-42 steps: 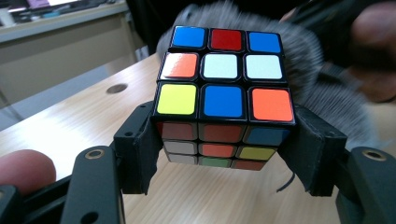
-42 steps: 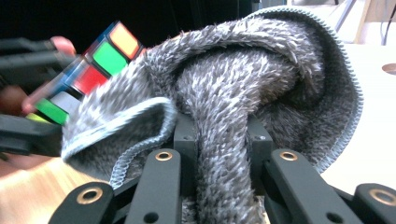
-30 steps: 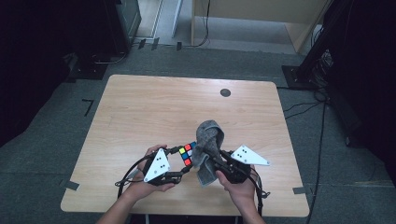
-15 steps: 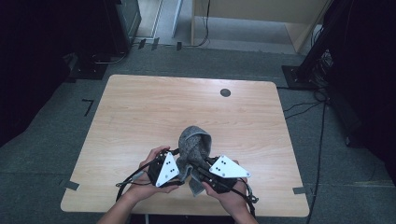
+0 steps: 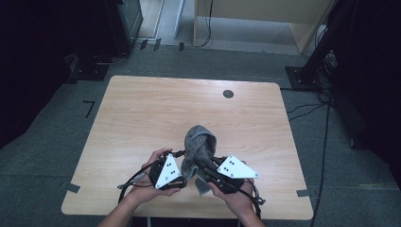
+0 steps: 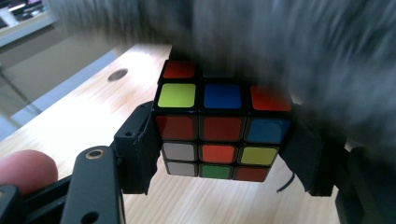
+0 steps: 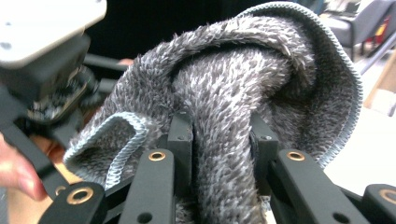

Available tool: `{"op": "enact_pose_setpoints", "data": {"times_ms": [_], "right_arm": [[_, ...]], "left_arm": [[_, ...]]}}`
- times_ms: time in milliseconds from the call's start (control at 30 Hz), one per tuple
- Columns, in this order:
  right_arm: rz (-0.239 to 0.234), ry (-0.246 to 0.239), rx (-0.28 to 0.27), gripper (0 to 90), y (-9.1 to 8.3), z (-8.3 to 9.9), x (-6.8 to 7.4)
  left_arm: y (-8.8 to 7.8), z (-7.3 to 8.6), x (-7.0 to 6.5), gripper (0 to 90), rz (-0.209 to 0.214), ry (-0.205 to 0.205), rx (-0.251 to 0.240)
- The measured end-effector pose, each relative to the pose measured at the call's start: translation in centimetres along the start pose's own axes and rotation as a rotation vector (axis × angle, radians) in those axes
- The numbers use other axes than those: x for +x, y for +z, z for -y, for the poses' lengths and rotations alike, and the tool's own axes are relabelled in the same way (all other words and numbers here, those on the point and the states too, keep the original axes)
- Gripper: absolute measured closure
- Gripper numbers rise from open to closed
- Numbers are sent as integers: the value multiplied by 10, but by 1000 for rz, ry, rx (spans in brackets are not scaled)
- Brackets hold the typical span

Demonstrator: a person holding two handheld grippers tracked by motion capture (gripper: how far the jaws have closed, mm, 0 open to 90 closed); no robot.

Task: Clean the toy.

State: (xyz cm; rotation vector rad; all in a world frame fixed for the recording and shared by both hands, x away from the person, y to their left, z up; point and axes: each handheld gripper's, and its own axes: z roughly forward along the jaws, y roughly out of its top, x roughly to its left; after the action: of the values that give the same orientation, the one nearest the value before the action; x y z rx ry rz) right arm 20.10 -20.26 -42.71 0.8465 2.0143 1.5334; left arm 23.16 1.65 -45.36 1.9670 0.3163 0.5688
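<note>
While clamped: cube (image 6: 219,128), cloth (image 7: 233,121).

Quick count from my seat: two grippers, left gripper (image 5: 182,163) and right gripper (image 5: 204,166), one puzzle cube (image 6: 219,127), one grey towel (image 5: 198,144), one wooden table (image 5: 142,113).

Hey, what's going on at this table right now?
A person stands at a light wooden table with a hand-held gripper in each hand. The left hand-held gripper is shut on a multicoloured puzzle cube with black edges. The right hand-held gripper pinches a fluffy grey cloth with a stitched hem, bunched up right against the cube near the table's front edge. It looks like the cube is being wiped.
</note>
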Motion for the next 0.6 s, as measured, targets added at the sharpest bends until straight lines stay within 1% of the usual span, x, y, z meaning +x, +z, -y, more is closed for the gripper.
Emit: {"op": "enact_pose_setpoints", "data": {"times_ms": [67, 100, 133, 167, 200, 233, 267, 300, 333, 400, 433, 500, 533, 600], "right_arm": [[-1, 33, -13, 711, 1, 3, -4], [26, 47, -10, 714, -1, 4, -9], [70, 52, -5, 716, -3, 4, -13], [102, 58, -8, 716, -6, 4, -18], [132, 86, -22, 716, -11, 4, -25], [149, 113, -32, 717, -14, 5, -31], [156, 132, -41, 717, -16, 6, -34], [156, 154, -51, 717, -17, 7, -38], [139, 176, -56, 717, -17, 8, -40], [85, 211, -63, 717, -14, 11, -41], [66, 219, -59, 716, -12, 12, -40], [45, 218, -35, 716, -6, 17, -38], [39, 213, -19, 716, -3, 19, -37], [35, 220, 24, 716, 3, 24, -37]], "left_arm": [[-2, 1, 1, 345, -2, 8, 2], [-2, 2, 3, 345, 3, 0, -6], [-4, 3, 5, 345, 8, -7, -13], [-6, 3, 8, 345, 12, -23, -26], [-7, 3, 10, 345, 13, -32, -40], [-8, 3, 11, 345, 18, -39, -53], [-10, 3, 12, 345, 31, -46, -69], [-12, 2, 12, 345, 45, -49, -85], [-13, 2, 12, 345, 56, -49, -100], [-14, 1, 12, 345, 67, -56, -119], [-15, 0, 12, 345, 73, -66, -129], [-17, -1, 13, 345, 85, -82, -146], [-18, -1, 14, 346, 85, -87, -152], [-20, -2, 16, 345, 79, -100, -164]]}}
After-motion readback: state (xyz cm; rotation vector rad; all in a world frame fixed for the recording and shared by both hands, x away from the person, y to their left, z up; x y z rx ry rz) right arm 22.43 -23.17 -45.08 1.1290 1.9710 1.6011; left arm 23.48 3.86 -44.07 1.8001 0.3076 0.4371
